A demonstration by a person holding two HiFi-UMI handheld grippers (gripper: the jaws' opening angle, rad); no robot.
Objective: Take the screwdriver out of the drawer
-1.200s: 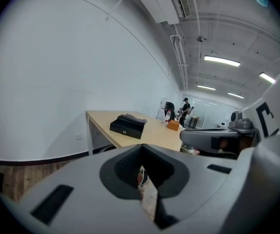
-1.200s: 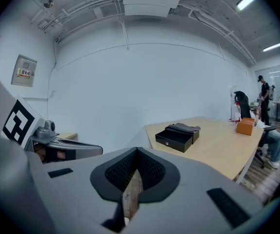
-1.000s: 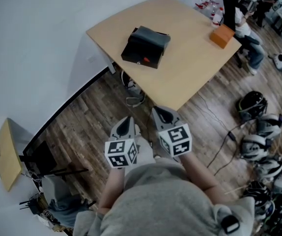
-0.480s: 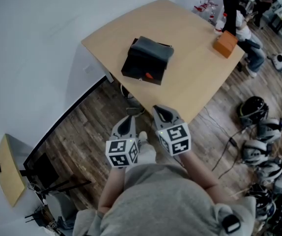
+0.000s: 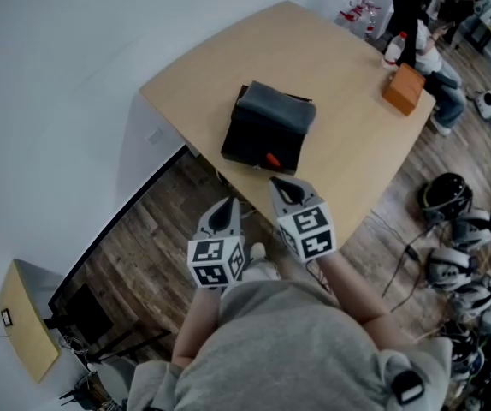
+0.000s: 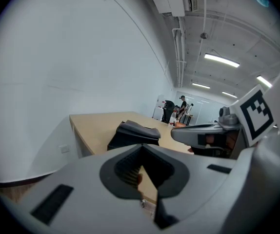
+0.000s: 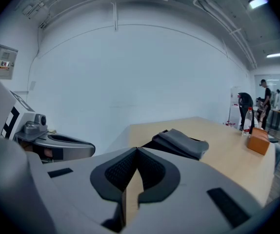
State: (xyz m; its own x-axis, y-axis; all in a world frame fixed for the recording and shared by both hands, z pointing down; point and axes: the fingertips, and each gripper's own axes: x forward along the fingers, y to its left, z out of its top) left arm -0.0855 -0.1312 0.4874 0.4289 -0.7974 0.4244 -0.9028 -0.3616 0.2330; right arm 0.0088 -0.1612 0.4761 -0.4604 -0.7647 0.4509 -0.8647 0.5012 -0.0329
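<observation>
A black drawer box (image 5: 267, 131) with a grey top stands on the light wooden table (image 5: 331, 67), close to its near edge. A small orange-red piece (image 5: 272, 160) shows at the box's near face; I cannot tell whether it is the screwdriver. My left gripper (image 5: 225, 215) hangs over the floor short of the table, shut and empty. My right gripper (image 5: 286, 188) is at the table's near edge just before the box, also shut and empty. The box (image 6: 132, 134) lies ahead of the left gripper (image 6: 142, 147). Beyond the right gripper (image 7: 136, 150) the box (image 7: 179, 143) is seen too.
An orange box (image 5: 402, 88) and a bottle (image 5: 393, 48) stand at the table's far right corner. Several helmets (image 5: 440, 182) and cables lie on the wooden floor to the right. People stand at the back right. A white wall runs along the left, with a small wooden board (image 5: 25, 319) low down.
Both grippers have moved forward toward the table, side by side. The box and table now sit nearer to them in the head view. Both stay shut.
</observation>
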